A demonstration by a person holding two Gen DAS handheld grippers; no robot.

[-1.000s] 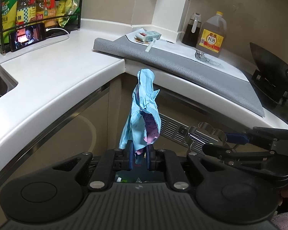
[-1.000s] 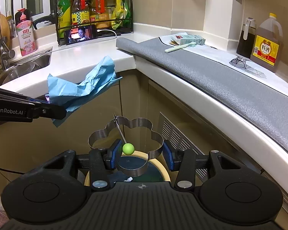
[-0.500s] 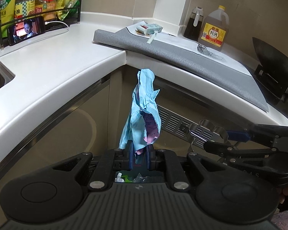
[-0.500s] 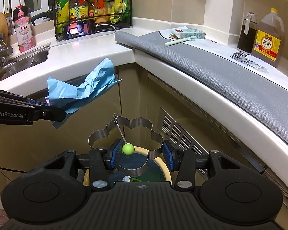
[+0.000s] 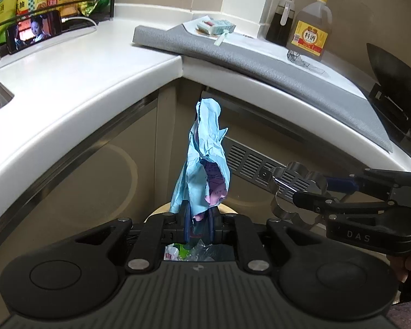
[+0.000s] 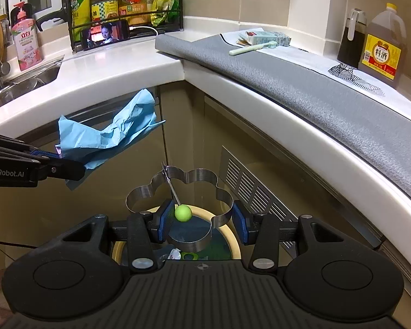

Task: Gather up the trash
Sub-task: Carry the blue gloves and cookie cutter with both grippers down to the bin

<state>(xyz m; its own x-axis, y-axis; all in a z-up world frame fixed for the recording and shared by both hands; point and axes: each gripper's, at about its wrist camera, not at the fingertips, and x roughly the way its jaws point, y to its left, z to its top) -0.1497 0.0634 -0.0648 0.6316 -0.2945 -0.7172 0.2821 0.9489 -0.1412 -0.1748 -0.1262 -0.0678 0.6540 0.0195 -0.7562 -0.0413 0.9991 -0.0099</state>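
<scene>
Both loads hang above the trash bin [image 6: 234, 242]: the left gripper [image 5: 199, 226] clamps crumpled blue paper [image 5: 202, 164], the right gripper [image 6: 201, 220] clasps a flower-shaped steel mould [image 6: 178, 192], so letting go over its opening seems next.

A white L-shaped kitchen surface [image 6: 109, 74] wraps round the corner, with beige cabinet doors [image 5: 90, 181] and a slatted vent grille [image 6: 249, 189] below it. A grey fabric mat [image 6: 301, 87] covers its right run; on it lie a pale green toothbrush [image 6: 253, 48] and a small teal-and-white carton [image 6: 268, 37]. Against the wall stand a dark glass cruet [image 6: 352, 38] and an amber plastic jug with a yellow label [image 6: 383, 46]. A black wire rack of bottles [image 6: 117, 0] has a phone showing a video [image 6: 105, 34] propped before it. A pink pump bottle [image 6: 26, 37] stands beside the steel sink [image 6: 22, 79].
</scene>
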